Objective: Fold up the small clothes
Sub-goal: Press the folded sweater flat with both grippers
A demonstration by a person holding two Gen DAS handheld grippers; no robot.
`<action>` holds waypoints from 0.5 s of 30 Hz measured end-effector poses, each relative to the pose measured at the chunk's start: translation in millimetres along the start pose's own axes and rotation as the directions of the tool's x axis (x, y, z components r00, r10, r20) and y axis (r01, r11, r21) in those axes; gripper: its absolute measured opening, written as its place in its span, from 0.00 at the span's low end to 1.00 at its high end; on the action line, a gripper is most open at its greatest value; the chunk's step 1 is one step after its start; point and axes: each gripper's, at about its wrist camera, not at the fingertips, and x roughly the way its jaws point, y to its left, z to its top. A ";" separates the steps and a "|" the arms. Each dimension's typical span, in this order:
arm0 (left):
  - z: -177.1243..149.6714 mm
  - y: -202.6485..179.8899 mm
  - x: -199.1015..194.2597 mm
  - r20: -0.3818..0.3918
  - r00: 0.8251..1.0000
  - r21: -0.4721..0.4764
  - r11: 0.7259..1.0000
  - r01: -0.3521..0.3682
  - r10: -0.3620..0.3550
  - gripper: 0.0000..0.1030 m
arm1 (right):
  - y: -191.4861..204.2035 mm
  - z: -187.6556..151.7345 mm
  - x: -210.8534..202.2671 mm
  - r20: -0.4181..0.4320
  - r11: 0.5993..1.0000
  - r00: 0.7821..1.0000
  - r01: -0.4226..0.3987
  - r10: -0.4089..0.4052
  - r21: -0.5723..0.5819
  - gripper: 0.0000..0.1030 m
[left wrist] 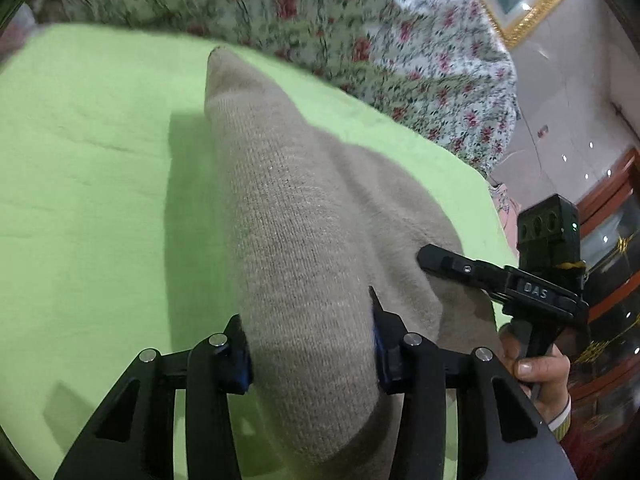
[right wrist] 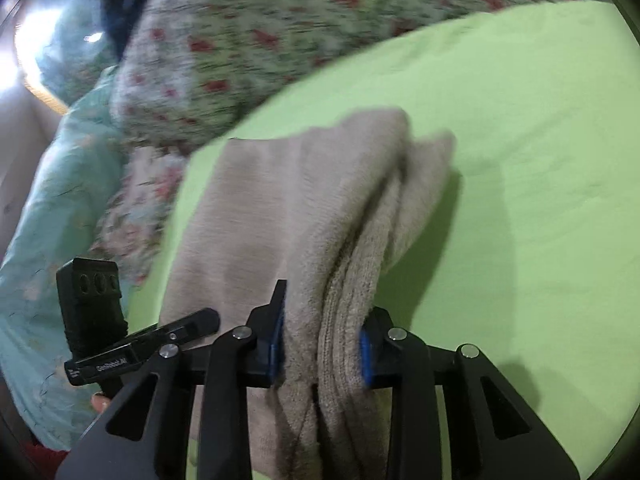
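A beige knitted garment [left wrist: 296,216] hangs lifted over the green sheet [left wrist: 88,152]. My left gripper [left wrist: 312,352] is shut on a thick fold of it, which bulges between the blue pads. My right gripper [right wrist: 322,352] is shut on another bunched edge of the same garment [right wrist: 304,200], whose folded layers stretch forward and down to the sheet. In the left wrist view the right gripper [left wrist: 430,260] shows at the right, its tip against the cloth. In the right wrist view the left gripper [right wrist: 204,318] shows at the lower left.
The green sheet [right wrist: 520,160] covers the bed. A floral blanket [left wrist: 360,32] is piled along the far edge and also shows in the right wrist view [right wrist: 224,40]. A pale teal quilt [right wrist: 52,216] lies at the left. Wooden furniture [left wrist: 608,280] stands at the right.
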 end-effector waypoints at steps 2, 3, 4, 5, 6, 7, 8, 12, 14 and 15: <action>-8.1 13.7 -26.6 0.009 1.000 0.002 1.000 -0.027 0.027 0.43 | 20.0 -8.8 10.0 -0.008 0.999 1.000 -0.020 0.020 -0.027 0.30; -11.6 20.0 -37.2 0.016 0.999 0.001 0.999 -0.036 0.036 0.43 | 30.2 -13.8 16.8 -0.015 0.999 0.999 -0.041 0.040 -0.037 0.30; -16.0 28.0 -49.2 0.020 0.999 -0.003 0.999 -0.045 0.045 0.43 | 41.5 -18.5 25.6 -0.024 0.997 0.998 -0.064 0.063 -0.044 0.30; -20.7 37.2 -60.7 0.025 0.998 -0.009 0.999 -0.051 0.052 0.43 | 49.0 -21.8 31.1 -0.031 0.996 0.996 -0.080 0.078 -0.048 0.30; -25.6 45.5 -69.2 0.031 0.998 -0.016 0.998 -0.057 0.058 0.43 | 57.0 -25.1 37.6 -0.039 0.994 0.995 -0.095 0.093 -0.052 0.30; -30.9 54.4 -75.9 0.035 0.997 -0.027 0.998 -0.062 0.063 0.43 | 66.0 -30.3 45.8 -0.049 0.992 0.993 -0.109 0.106 -0.058 0.30; -36.0 63.8 -79.6 0.031 0.997 -0.043 0.997 -0.067 0.069 0.43 | 70.8 -34.1 51.1 -0.056 0.992 0.992 -0.113 0.110 -0.062 0.30; -63.1 95.0 -81.9 -0.016 0.993 -0.075 0.991 -0.114 0.113 0.47 | 71.5 -55.7 77.8 -0.101 0.997 0.993 -0.059 0.054 -0.048 0.30; -74.2 95.8 -87.8 0.000 0.992 -0.060 0.990 -0.130 0.130 0.51 | 63.6 -63.7 81.7 -0.107 0.999 0.994 -0.029 0.026 -0.024 0.33; -78.5 94.5 -93.3 0.014 0.991 -0.055 0.990 -0.129 0.130 0.52 | 59.3 -65.4 80.6 -0.106 0.999 0.994 -0.033 0.033 -0.002 0.39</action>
